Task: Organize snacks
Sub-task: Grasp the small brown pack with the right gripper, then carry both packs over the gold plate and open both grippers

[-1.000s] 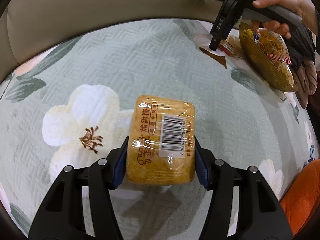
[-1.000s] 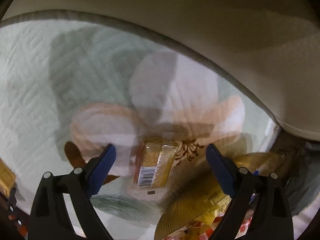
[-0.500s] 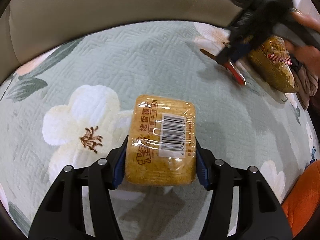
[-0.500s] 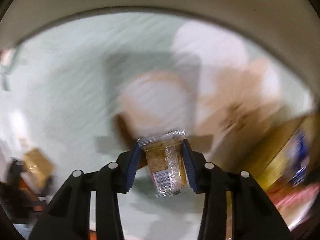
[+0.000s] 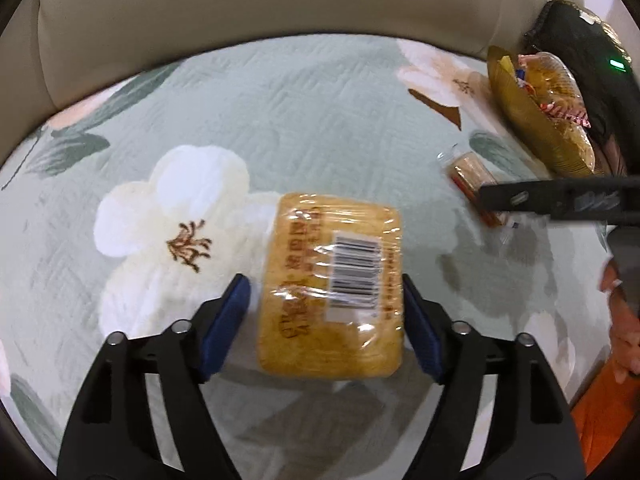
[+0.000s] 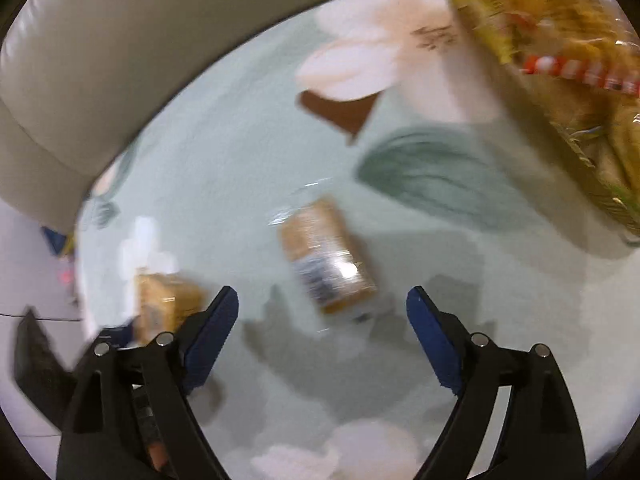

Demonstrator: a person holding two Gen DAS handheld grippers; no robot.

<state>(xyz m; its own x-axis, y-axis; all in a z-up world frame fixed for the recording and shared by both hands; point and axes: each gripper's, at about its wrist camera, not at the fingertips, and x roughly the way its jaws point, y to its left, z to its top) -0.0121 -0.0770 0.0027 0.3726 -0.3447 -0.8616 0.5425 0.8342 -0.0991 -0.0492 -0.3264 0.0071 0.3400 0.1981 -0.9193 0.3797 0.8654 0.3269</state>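
Opening left gripper [image 5: 324,320]: jaws spreading, bun [image 5: 332,292] between them on the quilt [image 5: 280,120], long axis along the fingers
right gripper [image 6: 322,312]: jaws spreading, empty
packet [image 6: 326,256]: just ahead of right jaws, tilted, basket [image 6: 560,120] beyond; right hand nearer

Motion blur smears the small snack packet [image 6: 326,256]; its label is unreadable.
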